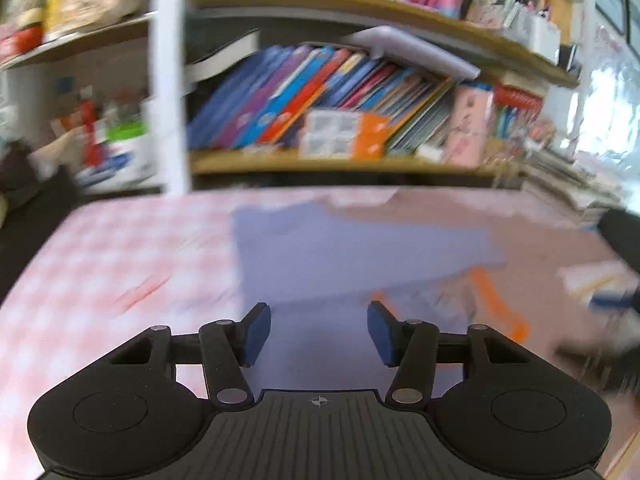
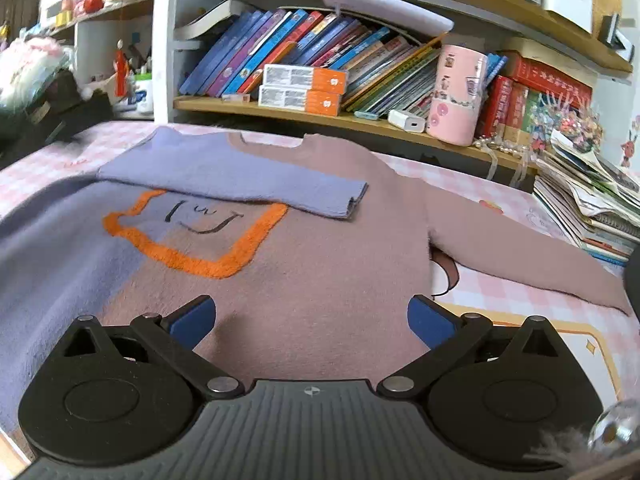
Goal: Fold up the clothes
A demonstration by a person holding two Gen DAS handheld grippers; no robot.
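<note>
A sweater (image 2: 304, 248), half lilac and half mauve with an orange square face on the chest, lies flat on the pink checked table (image 2: 520, 296). Its lilac sleeve (image 2: 240, 178) is folded across the chest; the mauve sleeve (image 2: 520, 252) stretches out to the right. My right gripper (image 2: 312, 316) is open and empty, over the sweater's lower mauve part. The left wrist view is blurred: my left gripper (image 1: 318, 330) is open and empty above the lilac part of the sweater (image 1: 340, 256).
A bookshelf (image 2: 320, 116) with leaning books, boxes and a pink canister (image 2: 456, 96) stands behind the table. A stack of magazines (image 2: 588, 200) lies at the right edge. Dark clutter (image 2: 60, 104) sits at the back left.
</note>
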